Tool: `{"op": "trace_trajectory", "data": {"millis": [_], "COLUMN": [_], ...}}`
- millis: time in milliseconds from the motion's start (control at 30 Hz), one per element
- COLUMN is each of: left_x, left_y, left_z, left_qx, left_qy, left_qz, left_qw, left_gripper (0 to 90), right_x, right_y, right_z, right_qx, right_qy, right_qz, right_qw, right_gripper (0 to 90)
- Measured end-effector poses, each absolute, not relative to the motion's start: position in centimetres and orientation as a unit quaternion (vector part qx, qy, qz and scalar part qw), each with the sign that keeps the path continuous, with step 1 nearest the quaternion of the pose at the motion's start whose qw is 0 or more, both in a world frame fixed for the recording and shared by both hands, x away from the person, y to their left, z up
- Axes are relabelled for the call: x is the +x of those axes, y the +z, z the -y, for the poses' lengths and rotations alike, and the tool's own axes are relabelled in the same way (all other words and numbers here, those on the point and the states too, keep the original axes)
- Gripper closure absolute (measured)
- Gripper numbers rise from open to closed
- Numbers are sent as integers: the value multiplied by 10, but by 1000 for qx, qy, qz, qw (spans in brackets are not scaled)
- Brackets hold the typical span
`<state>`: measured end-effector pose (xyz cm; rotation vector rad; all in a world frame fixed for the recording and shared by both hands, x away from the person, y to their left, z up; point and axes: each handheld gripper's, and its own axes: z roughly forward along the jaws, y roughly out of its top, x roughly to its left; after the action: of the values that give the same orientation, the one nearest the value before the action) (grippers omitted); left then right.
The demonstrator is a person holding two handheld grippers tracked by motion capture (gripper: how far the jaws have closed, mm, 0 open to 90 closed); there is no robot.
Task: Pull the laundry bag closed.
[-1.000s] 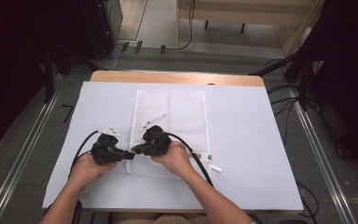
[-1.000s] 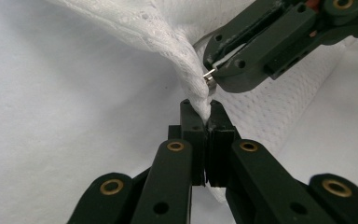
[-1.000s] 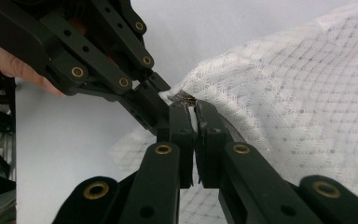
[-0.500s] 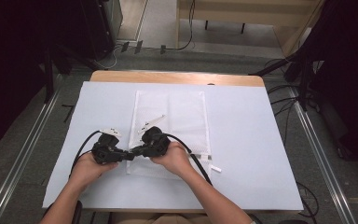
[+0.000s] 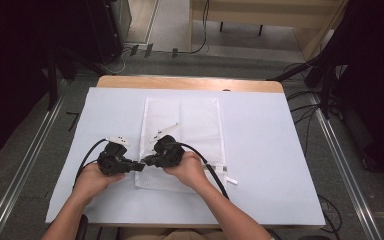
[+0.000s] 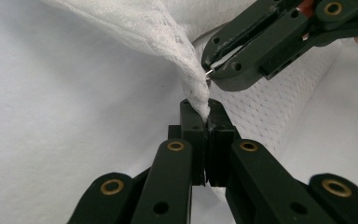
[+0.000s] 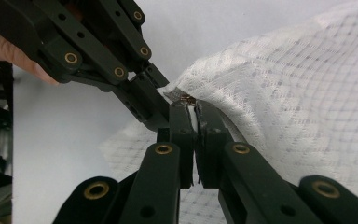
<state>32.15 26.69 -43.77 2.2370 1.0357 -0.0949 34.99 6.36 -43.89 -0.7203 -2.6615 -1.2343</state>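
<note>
A white mesh bag lies flat on the white table cover. Both grippers meet at its near left corner. My left gripper is shut on a bunched bit of the bag's fabric, which its jaws lift off the cover. My right gripper points toward it from the right and is shut on a small metal zipper pull at the bag's edge. In the left gripper view the right gripper hangs just above my own tips.
A small white strip lies on the bag above the right gripper, and another on the cover by the right forearm. The table's wooden far edge borders the cover. Cables and dark equipment surround the table.
</note>
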Motion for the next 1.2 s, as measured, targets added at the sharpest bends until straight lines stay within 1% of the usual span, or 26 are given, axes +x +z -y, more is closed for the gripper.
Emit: {"op": "trace_trajectory", "data": {"millis": [67, 133, 233, 333, 400, 433, 500, 567, 867, 1200], "left_x": [322, 321, 320, 320, 319, 319, 320, 321, 318, 318], "left_y": [-437, -438, -437, -437, -436, -435, -436, -437, -438, -438], "left_z": [-268, -268, -268, -269, -270, -272, -274, -271, -273, -278], "left_qx": [854, 856, 856, 854, 855, 853, 849, 850, 849, 846], "left_qy": [-38, -38, -38, -37, -31, -33, -35, -38, -41, -44], "left_qz": [-398, -395, -393, -392, -391, -391, -397, -394, -393, -394], "left_qw": [333, 332, 335, 341, 340, 343, 347, 348, 352, 357], "left_gripper": [898, 898, 898, 897, 898, 897, 897, 897, 894, 893], "right_x": [349, 352, 352, 350, 351, 352, 356, 356, 357, 359], "right_y": [-439, -442, -445, -443, -443, -443, -446, -446, -446, -447], "right_z": [-63, -60, -56, -55, -54, -52, -46, -41, -38, -29], "right_qx": [-237, -243, -244, -237, -234, -237, -244, -244, -233, -236], "right_qy": [-409, -410, -413, -415, -416, -409, -408, -411, -410, -404], "right_qz": [880, 877, 875, 876, 877, 880, 878, 877, 879, 881], "right_qw": [54, 65, 70, 59, 60, 47, 56, 51, 68, 66], "right_gripper": [891, 891, 890, 889, 889, 889, 888, 888, 887, 886]}}
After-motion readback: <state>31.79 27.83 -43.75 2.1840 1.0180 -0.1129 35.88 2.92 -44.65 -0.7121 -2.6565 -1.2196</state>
